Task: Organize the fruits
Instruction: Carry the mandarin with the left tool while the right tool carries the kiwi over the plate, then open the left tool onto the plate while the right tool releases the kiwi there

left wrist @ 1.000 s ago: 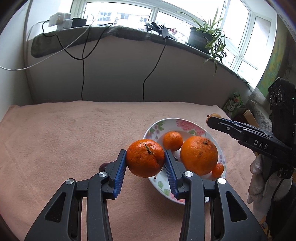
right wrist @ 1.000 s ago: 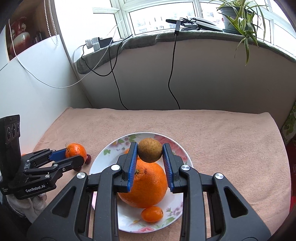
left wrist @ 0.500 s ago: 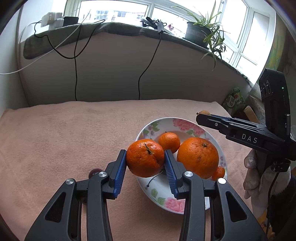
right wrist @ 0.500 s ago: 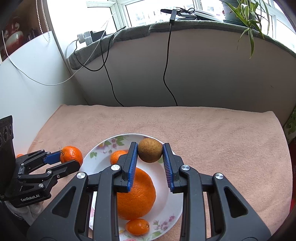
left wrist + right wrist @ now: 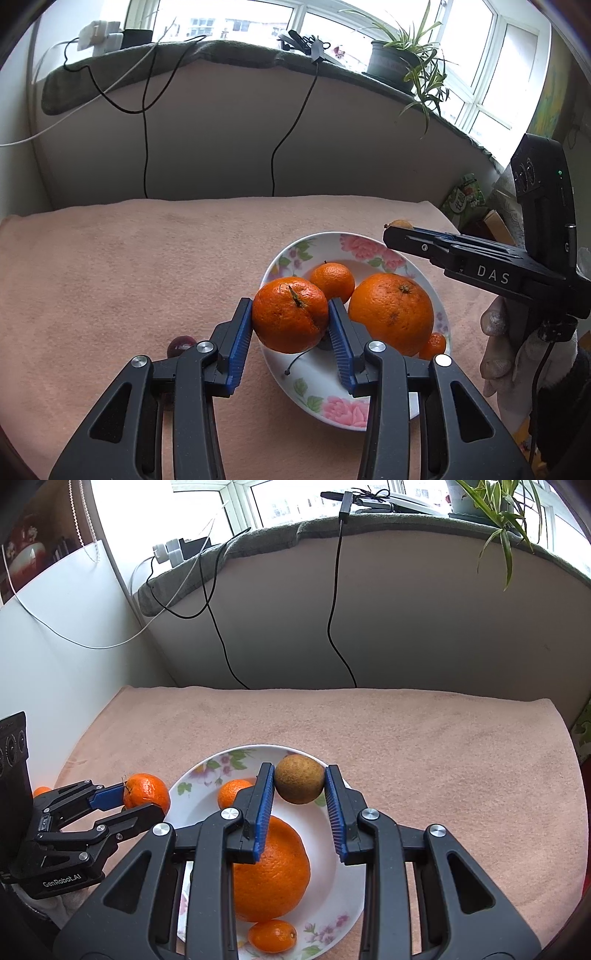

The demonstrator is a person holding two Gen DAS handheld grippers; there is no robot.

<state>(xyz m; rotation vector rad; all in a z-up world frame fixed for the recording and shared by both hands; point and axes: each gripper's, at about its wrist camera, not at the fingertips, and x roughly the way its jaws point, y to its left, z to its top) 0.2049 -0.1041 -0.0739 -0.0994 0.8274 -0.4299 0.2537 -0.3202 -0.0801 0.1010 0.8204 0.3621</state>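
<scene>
My left gripper [image 5: 290, 319] is shut on a mandarin [image 5: 290, 314] with a short stem, held over the left edge of the floral plate [image 5: 321, 391]. On the plate lie a big orange [image 5: 391, 314], a small mandarin [image 5: 331, 281] and a kumquat [image 5: 434, 345]. My right gripper [image 5: 300, 788] is shut on a brown round fruit [image 5: 300, 784], held above the plate [image 5: 340, 890] past the big orange [image 5: 271, 871]. In the right wrist view the left gripper [image 5: 142, 805] with its mandarin [image 5: 147, 792] hangs at the plate's left rim.
A dark red plum [image 5: 180, 344] lies on the pink towel [image 5: 129, 266] left of the plate. Cables hang down the wall below the window sill. A potted plant [image 5: 391, 64] stands on the sill. A gloved hand [image 5: 495, 347] holds the right gripper.
The left gripper with its mandarin has drifted right over the plate's edge. In the right wrist view the plate has slid down as the brown fruit moved towards the far rim.
</scene>
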